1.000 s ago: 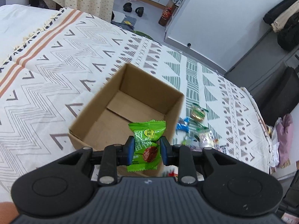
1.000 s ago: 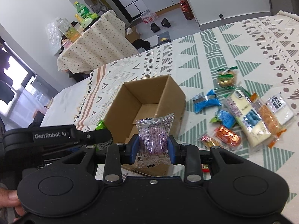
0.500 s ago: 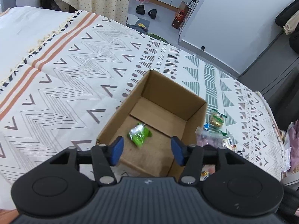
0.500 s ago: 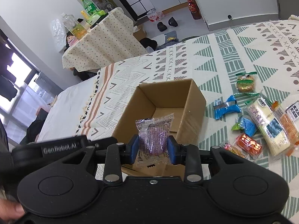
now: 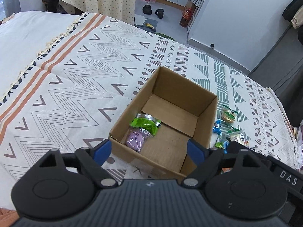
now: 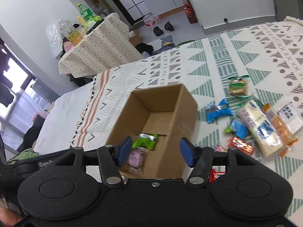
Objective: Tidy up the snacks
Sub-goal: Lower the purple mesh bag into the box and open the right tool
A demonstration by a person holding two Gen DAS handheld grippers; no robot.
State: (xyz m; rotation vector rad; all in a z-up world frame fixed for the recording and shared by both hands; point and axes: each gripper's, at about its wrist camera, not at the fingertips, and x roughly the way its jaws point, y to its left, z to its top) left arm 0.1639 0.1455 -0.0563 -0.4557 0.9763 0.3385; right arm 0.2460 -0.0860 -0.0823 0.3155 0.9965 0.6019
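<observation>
Dropped since half a second ago: purple clear-wrapped snack [image 5: 136, 139] now lies beside green foil packet [image 5: 145, 123] inside open brown cardboard box [image 5: 205, 126]. Left claw [image 5: 149, 151] and right claw [image 6: 155, 151] spread, empty. Remaining wrapped snacks [image 6: 253, 121] litter patterned bedspread [image 5: 79, 79]; most unsorted.

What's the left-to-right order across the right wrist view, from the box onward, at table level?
cardboard box → blue wrapped snack → long white-and-blue packet → orange packet → white packet with black print. The smaller snacks bunched below these overlap too much to place.
</observation>
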